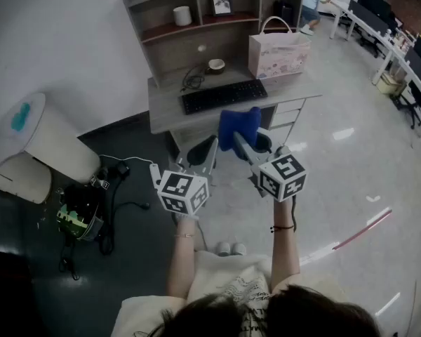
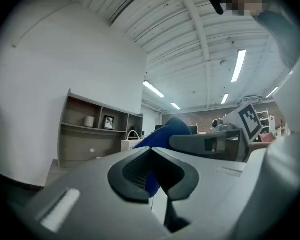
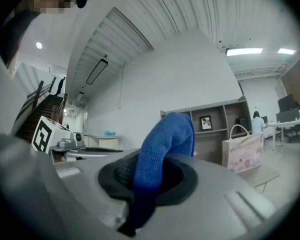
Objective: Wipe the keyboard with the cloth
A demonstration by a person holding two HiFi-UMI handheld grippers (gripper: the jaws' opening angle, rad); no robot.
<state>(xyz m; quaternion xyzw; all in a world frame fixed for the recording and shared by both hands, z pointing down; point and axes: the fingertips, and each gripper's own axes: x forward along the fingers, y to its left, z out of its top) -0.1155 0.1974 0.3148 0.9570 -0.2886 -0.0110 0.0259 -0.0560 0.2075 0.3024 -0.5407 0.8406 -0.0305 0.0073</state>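
Both arms reach forward, a gripper in each hand. Right gripper (image 1: 241, 142) (image 3: 154, 160) has its jaws clamped on the blue cloth (image 1: 238, 123) (image 3: 166, 136), which sticks up past the tips and is held in the air, short of the desk (image 1: 164, 108). Left gripper (image 1: 209, 150) (image 2: 151, 152) is just beside it, jaw tips pressed together with nothing pinched; the cloth only shows behind them. Farther on, the black keyboard (image 1: 223, 95) lies flat on the desk, well apart from the cloth. A pink paper bag (image 1: 278, 53) stands at the desk's right end, a small bowl (image 1: 215, 66) behind the keyboard. Above, the shelf unit (image 1: 196, 25) holds a white cup (image 1: 182, 15) and a photo frame (image 1: 222, 3).
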